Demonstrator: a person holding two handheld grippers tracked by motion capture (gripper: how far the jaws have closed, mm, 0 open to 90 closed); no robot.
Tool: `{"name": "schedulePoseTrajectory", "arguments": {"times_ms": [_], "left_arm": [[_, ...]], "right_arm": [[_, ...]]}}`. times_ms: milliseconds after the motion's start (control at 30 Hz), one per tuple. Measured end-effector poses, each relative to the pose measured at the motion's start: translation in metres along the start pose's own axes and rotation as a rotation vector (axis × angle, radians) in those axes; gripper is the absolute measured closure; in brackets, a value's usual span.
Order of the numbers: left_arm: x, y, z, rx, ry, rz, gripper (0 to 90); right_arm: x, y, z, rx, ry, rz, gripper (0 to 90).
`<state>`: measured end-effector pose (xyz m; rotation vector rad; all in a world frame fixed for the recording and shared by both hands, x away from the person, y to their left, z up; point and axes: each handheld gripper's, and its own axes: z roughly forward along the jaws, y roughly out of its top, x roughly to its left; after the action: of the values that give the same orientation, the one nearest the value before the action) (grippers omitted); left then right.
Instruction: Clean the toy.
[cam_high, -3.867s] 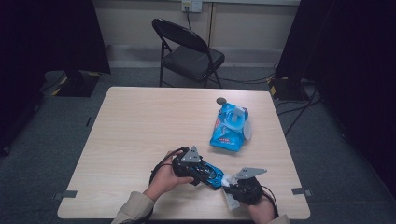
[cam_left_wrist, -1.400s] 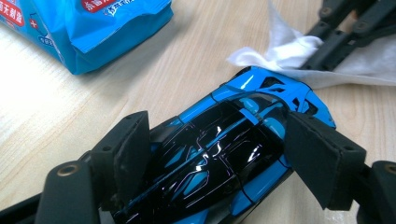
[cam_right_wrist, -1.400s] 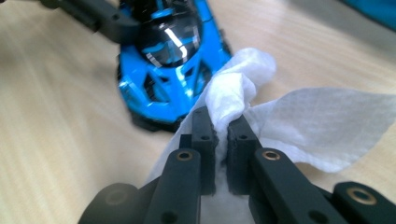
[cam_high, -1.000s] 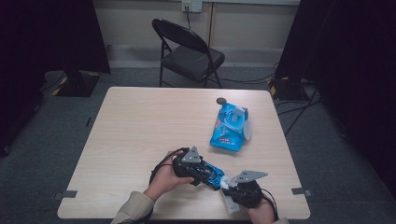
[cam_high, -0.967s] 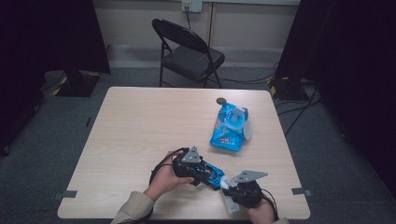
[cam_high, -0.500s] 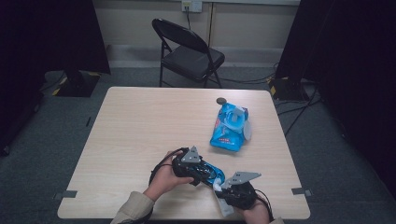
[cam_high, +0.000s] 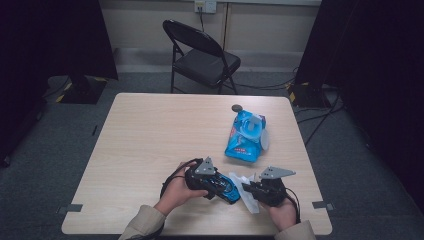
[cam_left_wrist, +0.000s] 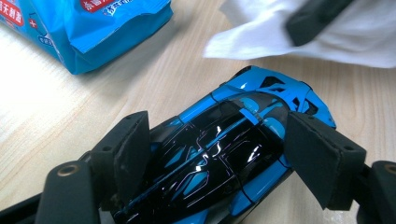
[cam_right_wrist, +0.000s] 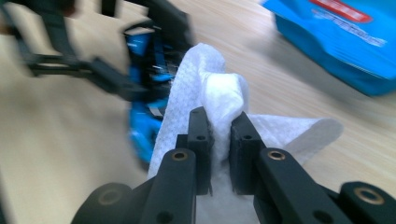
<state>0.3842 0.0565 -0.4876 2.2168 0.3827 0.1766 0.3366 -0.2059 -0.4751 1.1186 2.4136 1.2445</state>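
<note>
A glossy blue and black toy car lies near the table's front edge, and my left gripper is shut on it. In the left gripper view the two pads press on the car's flanks. My right gripper is shut on a crumpled white wipe, right at the car's nose. Its jaws have just been opening slightly, and the wipe is still pinched between them. The car and left gripper are blurred beyond it.
A blue pack of wet wipes with its flap open lies on the wooden table, beyond the grippers. A small dark round object sits behind it. A black folding chair stands past the far edge.
My right gripper has moved a little away from the table's front edge with the wipe in it. The left gripper and the car have stayed put.
</note>
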Motion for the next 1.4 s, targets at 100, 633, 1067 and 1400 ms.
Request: {"name": "schedulePoseTrajectory", "arguments": {"times_ms": [100,633,1067,1400], "left_arm": [[0.0,0.0,0.0,0.0,-0.001,0.0,23.3],[0.0,0.001,0.0,0.002,-0.002,0.002,23.4],[-0.002,0.0,0.001,-0.008,0.006,-0.011,23.2],[-0.002,0.004,-0.012,-0.033,0.017,-0.022,24.6]], "right_arm": [[-0.009,0.001,0.007,0.008,-0.023,0.011,80.4],[-0.021,0.006,0.01,0.021,-0.083,0.019,50.6],[-0.009,-0.009,-0.001,0.084,-0.084,-0.066,67.5],[-0.009,-0.015,0.012,0.113,-0.094,-0.08,67.6]]}}
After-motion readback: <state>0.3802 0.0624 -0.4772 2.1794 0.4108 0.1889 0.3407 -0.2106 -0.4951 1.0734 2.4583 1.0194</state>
